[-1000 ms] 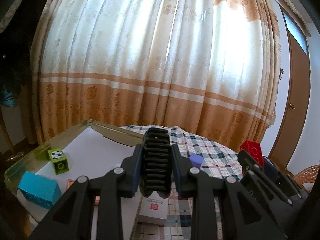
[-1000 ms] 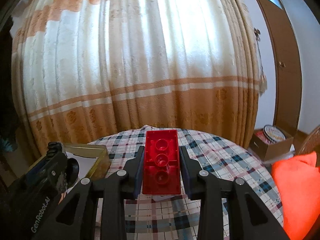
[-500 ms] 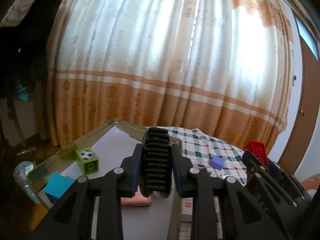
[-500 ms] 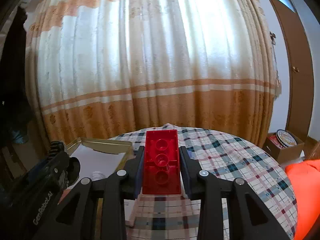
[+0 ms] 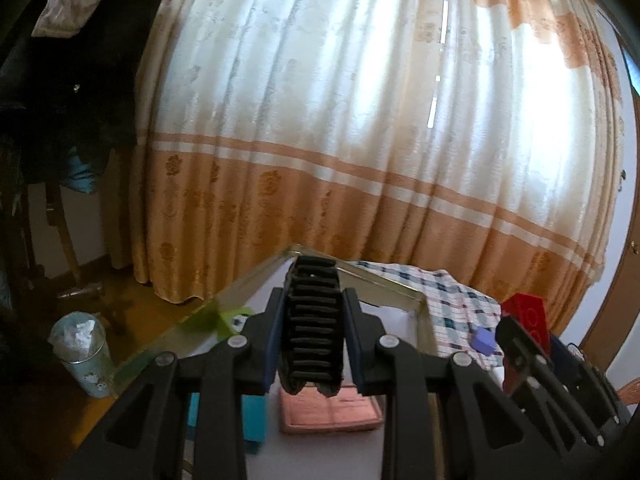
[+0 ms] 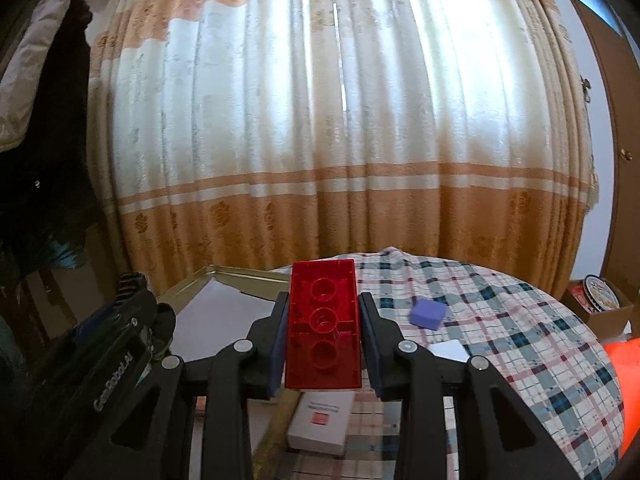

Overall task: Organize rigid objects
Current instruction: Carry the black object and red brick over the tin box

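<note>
**Both claws loaded above the tray and worktop**

Nearest to us, our left claw (image 5: pixel 313 322) is clamped on a black ribbed part (image 5: pixel 313 316), which stands upright between the two pads and fills the gap. Our right claw (image 6: pixel 323 328) is clamped on a red brick (image 6: pixel 323 328), its hollow underside with three round sockets facing the camera and the pads pressed against its long sides.

Just below the left claw we see a pink flat piece (image 5: pixel 332 412) lying inside the gold tray (image 5: pixel 424 320), and a blue block (image 5: pixel 252 420) close beside it to the left, partly hidden by the claw's arm. A green shape (image 5: pixel 224 320) sits by the tray's left rim, too blurred for us to name. The tray floor is covered with white paper.

Below the right claw a small white box (image 6: pixel 320 424) rests on the checked cloth (image 6: pixel 520 340) of the worktop, touching or just beside the tray's edge. Further out a purple cube (image 6: pixel 427 313) lies on the cloth, well apart from the tray.

Beyond the worktop hangs an orange and cream curtain (image 6: pixel 340 140). On the floor to the left stands a bin (image 5: pixel 80 356).
</note>
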